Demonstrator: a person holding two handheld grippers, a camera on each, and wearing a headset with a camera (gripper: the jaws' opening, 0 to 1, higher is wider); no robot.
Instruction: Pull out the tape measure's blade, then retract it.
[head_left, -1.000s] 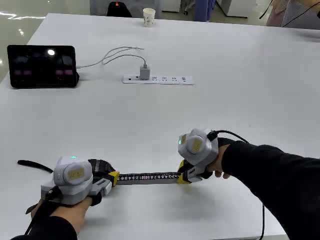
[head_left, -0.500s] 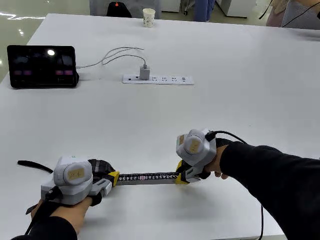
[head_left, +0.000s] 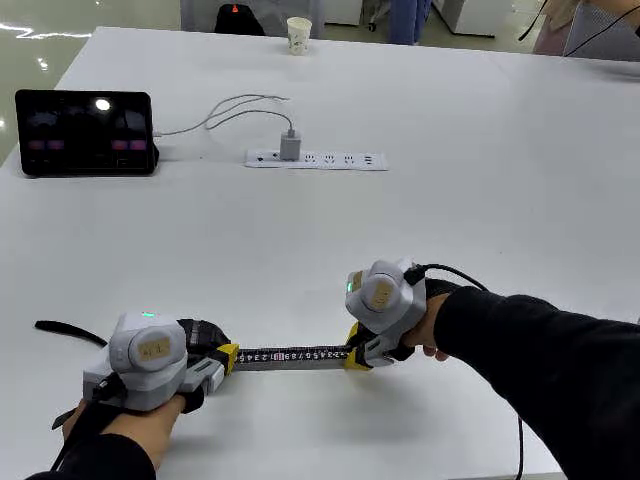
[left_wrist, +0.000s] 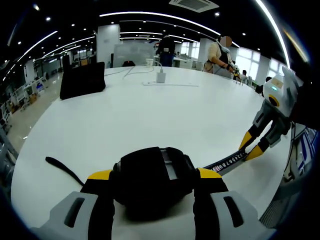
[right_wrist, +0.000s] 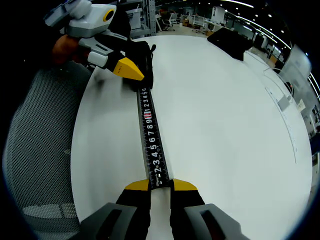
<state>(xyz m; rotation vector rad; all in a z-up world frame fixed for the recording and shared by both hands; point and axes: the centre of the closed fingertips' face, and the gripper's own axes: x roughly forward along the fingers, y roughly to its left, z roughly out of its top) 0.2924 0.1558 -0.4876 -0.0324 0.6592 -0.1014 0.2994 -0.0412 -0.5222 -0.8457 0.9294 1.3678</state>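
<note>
Right claw (right_wrist: 161, 184) pinches the blade (right_wrist: 149, 130) tip while left claw (left_wrist: 155, 174) clamps the tape measure (left_wrist: 152, 185); a loose pinch could whip it back.

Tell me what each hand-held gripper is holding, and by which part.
Left hand-held gripper clamps the black tape measure case by its two sides; right hand-held gripper pinches the dark numbered blade at its free end.
</note>
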